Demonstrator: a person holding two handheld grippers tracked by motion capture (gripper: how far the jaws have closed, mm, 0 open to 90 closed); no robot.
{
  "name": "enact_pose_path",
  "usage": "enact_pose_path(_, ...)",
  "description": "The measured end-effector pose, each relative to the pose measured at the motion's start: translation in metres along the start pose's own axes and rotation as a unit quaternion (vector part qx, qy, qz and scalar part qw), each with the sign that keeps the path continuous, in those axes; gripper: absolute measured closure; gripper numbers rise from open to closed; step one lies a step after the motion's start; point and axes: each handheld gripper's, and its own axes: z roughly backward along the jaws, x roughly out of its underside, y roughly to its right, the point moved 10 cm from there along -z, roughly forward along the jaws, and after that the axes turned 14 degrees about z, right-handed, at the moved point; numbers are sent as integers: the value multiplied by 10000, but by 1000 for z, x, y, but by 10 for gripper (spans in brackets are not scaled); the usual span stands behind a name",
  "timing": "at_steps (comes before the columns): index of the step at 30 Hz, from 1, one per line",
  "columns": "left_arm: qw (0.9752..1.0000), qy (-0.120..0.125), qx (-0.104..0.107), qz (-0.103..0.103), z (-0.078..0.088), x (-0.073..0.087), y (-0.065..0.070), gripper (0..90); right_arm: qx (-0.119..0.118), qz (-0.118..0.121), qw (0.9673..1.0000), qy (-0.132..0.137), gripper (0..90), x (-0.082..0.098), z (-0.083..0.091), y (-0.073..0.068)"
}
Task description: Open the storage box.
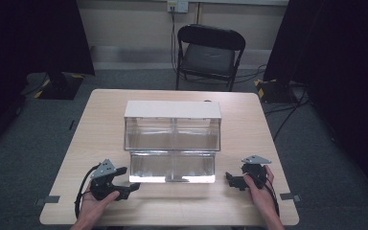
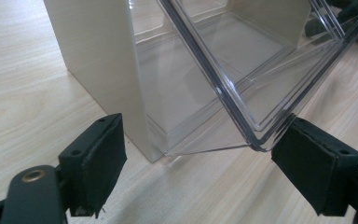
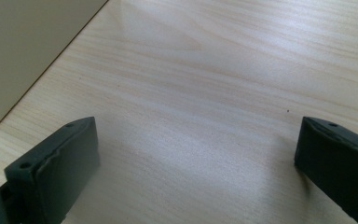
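A cream-topped cabinet (image 1: 172, 109) with clear plastic drawers stands mid-table. Its lower clear drawer (image 1: 172, 166) is pulled out toward me. My left gripper (image 1: 133, 187) rests on the table just left of that drawer's front corner, jaws open and empty. In the left gripper view the drawer's clear corner (image 2: 256, 140) hangs between the pads (image 2: 98, 163), next to the cream side wall (image 2: 102, 60). My right gripper (image 1: 229, 178) sits on the table right of the drawer, open, with bare wood between its pads (image 3: 60, 163).
The wooden table (image 1: 100, 124) has bare room on both sides of the cabinet. A black folding chair (image 1: 209, 52) stands beyond the far edge. Dark curtains hang at both sides, and cables lie on the floor at the right.
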Motion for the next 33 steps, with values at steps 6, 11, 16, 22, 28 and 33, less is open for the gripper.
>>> enact_pose_path(6,9999,2,111,21,0,-1,3,178,-1,0,10000,2,0,0,0,0)
enact_pose_path(11,9997,-15,211,101,-1,-1,4,181,0,2,10000,1,0,0,0,0)
enact_pose_path(16,9996,-16,257,90,-2,0,6,203,-1,1,10000,1,0,0,0,0)
enact_pose_path(22,9995,-35,320,68,-2,0,8,238,-1,1,10000,2,0,0,0,0)
enact_pose_path(28,9992,-20,393,90,-2,0,10,260,0,1,10000,2,0,0,0,0)
enact_pose_path(33,9993,-29,381,39,-2,0,10,266,0,0,10000,1,0,0,0,0)
